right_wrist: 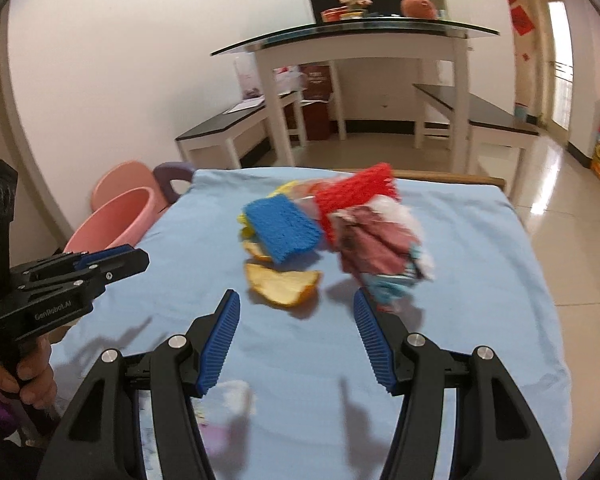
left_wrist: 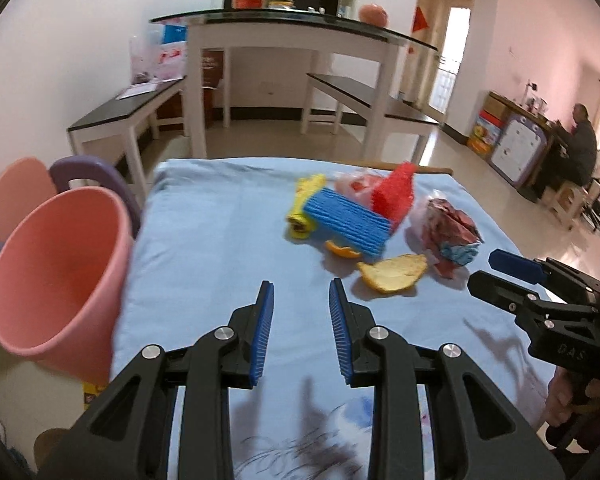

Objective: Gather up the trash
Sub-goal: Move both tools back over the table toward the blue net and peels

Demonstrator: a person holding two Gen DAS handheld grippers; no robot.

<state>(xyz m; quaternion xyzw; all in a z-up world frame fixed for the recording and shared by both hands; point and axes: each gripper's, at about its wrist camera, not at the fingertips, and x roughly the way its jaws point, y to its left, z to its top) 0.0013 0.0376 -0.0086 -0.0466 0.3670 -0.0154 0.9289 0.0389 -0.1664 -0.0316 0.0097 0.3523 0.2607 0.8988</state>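
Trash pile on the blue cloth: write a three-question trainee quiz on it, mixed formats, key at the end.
1. True or false: the left gripper holds the orange peel.
2. Which lies on top of the blue foam net? A) red foam net B) pink bin C) nothing visible
3. Fill in: the pink bin stands off the table's ____ edge in the left wrist view.

Key: 1 false; 2 C; 3 left.
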